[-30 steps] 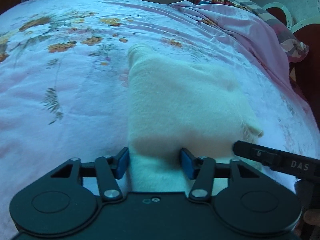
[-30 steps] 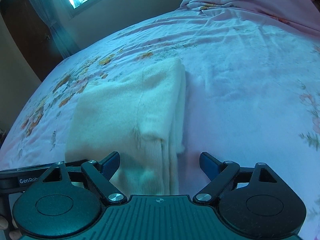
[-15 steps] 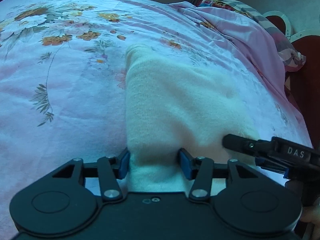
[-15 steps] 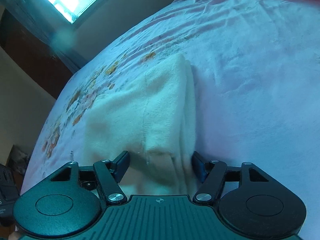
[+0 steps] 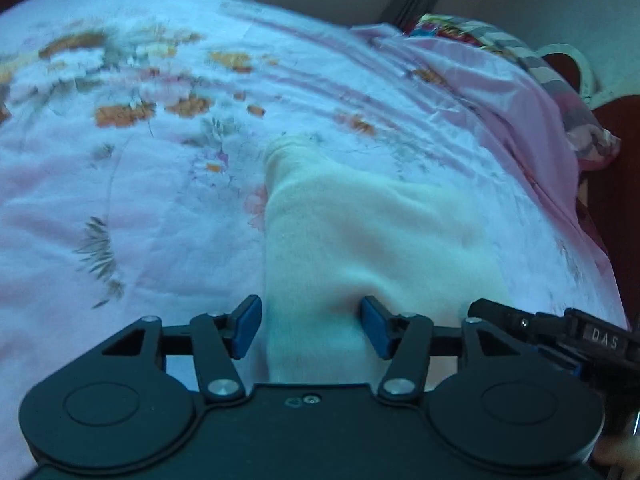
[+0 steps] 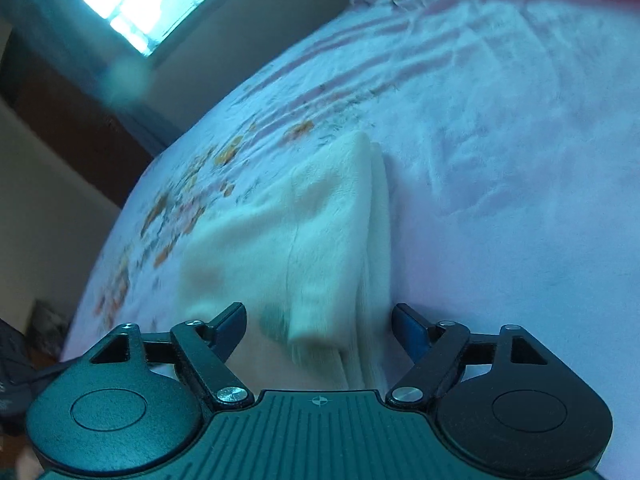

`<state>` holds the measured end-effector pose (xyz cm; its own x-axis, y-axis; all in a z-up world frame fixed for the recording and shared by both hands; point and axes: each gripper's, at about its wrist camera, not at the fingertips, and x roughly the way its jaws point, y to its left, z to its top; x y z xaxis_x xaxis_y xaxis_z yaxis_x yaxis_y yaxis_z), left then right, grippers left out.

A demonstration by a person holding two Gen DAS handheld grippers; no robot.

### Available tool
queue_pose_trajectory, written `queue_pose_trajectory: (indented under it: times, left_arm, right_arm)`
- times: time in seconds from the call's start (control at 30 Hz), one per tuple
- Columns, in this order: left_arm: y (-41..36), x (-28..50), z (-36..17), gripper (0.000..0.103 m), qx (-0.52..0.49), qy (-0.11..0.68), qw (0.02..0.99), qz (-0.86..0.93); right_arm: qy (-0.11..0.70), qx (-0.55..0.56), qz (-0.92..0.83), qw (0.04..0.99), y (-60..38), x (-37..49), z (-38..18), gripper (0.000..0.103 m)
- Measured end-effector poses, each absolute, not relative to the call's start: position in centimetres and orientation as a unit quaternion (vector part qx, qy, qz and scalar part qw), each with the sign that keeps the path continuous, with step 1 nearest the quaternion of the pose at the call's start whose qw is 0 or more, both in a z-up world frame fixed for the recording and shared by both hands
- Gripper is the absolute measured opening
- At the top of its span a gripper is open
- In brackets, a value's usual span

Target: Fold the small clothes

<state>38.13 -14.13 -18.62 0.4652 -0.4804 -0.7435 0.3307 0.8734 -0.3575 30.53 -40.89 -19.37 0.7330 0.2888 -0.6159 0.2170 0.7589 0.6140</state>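
1. Pink floral bedspread (image 5: 168, 216) covers the bed; on it lies the cream garment (image 5: 360, 232), already folded into a layered stack.
2. At the garment's near edge, the left gripper (image 5: 310, 326) straddles the cloth. Its jaws have just been opening, and the pads look off the fabric.
3. At the near corner beside it, the right gripper (image 6: 318, 332) stands released too, jaws just widened, layers between them.
4. Judgement: to fold cleanly, both should grip all layers evenly before lifting.

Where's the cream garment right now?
The cream garment lies folded on the floral bedsheet, its near edge between the open left gripper and right gripper fingers.
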Motion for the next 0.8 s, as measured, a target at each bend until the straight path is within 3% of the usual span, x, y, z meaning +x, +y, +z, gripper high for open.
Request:
queue_pose_trajectory:
  times: [0.07,0.17,0.3,0.43,0.53,0.57,0.6,0.67,0.73,0.77,0.8]
  left_arm:
    - [-14.4,39.1,-19.6,0.053,-0.102,0.477,0.841,-0.233]
    - [-14.8,38.8,-19.6,0.041,-0.103,0.474,0.843,-0.232]
    - [-15.5,36.7,-18.3,0.031,-0.055,0.436,0.866,-0.238]
    - [-16.1,35.3,-17.8,0.033,-0.003,0.406,0.881,-0.242]
    - [-15.7,35.1,-18.0,0.053,0.005,0.409,0.881,-0.236]
    - [-15.2,35.1,-18.1,0.078,0.002,0.417,0.879,-0.231]
    - [-14.6,35.1,-18.5,0.092,-0.004,0.431,0.875,-0.222]
    - [-13.4,35.3,-19.6,0.089,-0.03,0.456,0.859,-0.232]
    - [-13.4,35.3,-19.8,0.069,-0.037,0.45,0.858,-0.244]
    - [-13.7,35.3,-19.7,0.044,-0.048,0.453,0.852,-0.257]
    - [-14.0,35.3,-19.6,0.038,-0.063,0.462,0.845,-0.261]
  right_arm:
    - [0.376,0.343,0.015,0.861,-40.7,31.6,-20.0,0.055]
    - [0.376,0.331,0.013,0.866,-40.2,32.0,-20.1,0.043]
    - [0.362,0.261,0.004,0.895,-38.4,31.0,-18.7,0.035]
    - [0.345,0.154,-0.014,0.926,-35.8,29.9,-17.8,0.035]
    - [0.354,0.179,-0.012,0.918,-36.2,29.9,-18.6,0.038]
    - [0.364,0.201,-0.003,0.91,-36.8,30.0,-18.8,0.048]
    - [0.369,0.223,0.004,0.902,-37.3,30.0,-18.9,0.055]
    - [0.377,0.256,0.017,0.89,-38.2,30.1,-19.4,0.056]
    - [0.377,0.279,0.019,0.883,-38.7,30.3,-20.0,0.055]
    - [0.376,0.289,0.016,0.881,-38.8,30.4,-20.2,0.055]
    - [0.374,0.295,0.013,0.879,-38.7,30.5,-20.1,0.046]
